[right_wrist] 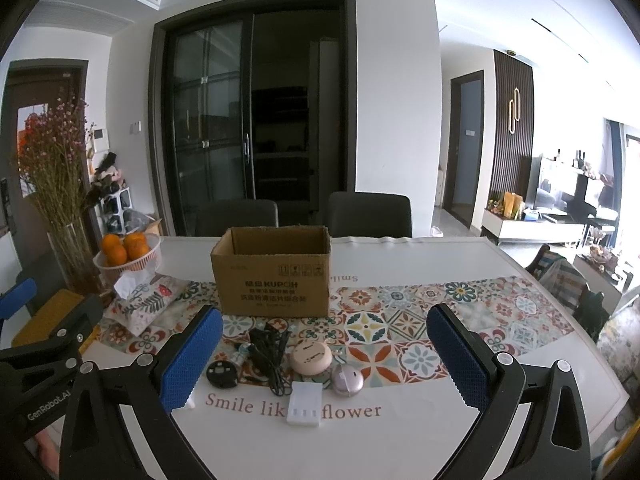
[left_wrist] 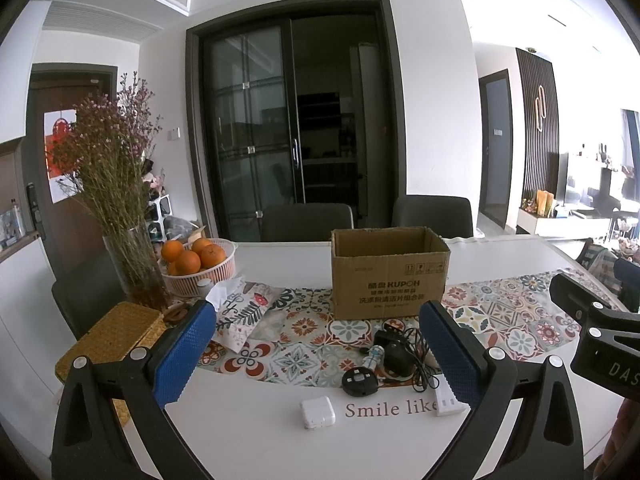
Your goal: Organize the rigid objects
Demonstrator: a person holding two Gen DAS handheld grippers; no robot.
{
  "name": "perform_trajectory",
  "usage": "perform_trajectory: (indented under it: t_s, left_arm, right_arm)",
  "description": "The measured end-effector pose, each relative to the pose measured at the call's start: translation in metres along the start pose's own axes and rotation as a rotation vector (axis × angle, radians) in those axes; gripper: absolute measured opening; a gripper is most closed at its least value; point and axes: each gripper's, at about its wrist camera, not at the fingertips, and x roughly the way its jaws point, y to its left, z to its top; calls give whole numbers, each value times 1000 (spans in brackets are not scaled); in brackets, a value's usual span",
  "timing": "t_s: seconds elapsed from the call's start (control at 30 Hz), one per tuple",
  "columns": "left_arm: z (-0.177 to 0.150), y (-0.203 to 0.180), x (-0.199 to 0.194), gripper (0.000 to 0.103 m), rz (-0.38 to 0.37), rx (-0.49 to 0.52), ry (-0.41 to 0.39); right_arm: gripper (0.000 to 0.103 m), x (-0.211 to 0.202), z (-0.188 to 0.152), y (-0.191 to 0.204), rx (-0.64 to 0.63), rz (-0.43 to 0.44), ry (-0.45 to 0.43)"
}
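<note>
**A:** Both of your claws hang above the table with nothing in them. The left gripper (left_wrist: pixel 316 354) has its blue pads spread wide, and so does the right gripper (right_wrist: pixel 324 354).

**B:** And what sits nearest the box?

**A:** Take the cardboard box (right_wrist: pixel 272 276) as your mark. Just in front of it lies the black adapter with its cord (left_wrist: pixel 394 350), with a small figurine (left_wrist: pixel 375 356) touching its left side. Nearer you than those are the round black fob (right_wrist: pixel 222 374), the beige puck (right_wrist: pixel 311 355), the grey dome (right_wrist: pixel 347 378) and the white ribbed case (right_wrist: pixel 305 404). The white charger cube (left_wrist: pixel 317 412) lies farthest from the box, left of the case.

**B:** How will they handle?

**A:** All look light and stiff. I judge the cube and case easy: pinch their flat sides. The dome and puck seem smooth and may squirt out, so close across the widest part. The cord will trail; grip the adapter body.

**B:** Any writing?

**A:** The box reads "KUPOH"; the table mat (right_wrist: pixel 400 432) reads "Smile like flower"; the left gripper's body says "GenRobot.AI".
</note>
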Motion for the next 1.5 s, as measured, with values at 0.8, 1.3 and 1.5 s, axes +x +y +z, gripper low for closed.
perform_trajectory:
  t_s: [0.8, 1.3, 1.5]
  left_arm:
    - [-16, 2, 46, 103, 26, 1, 226]
    - [-63, 7, 128, 102, -23, -40, 594]
    - [-88, 9, 164, 95, -16, -74, 739]
  right_arm:
    - [103, 58, -23, 10, 14, 36, 226]
    - [103, 144, -65, 21, 28, 69, 571]
    - [101, 184, -89, 25, 43, 66, 707]
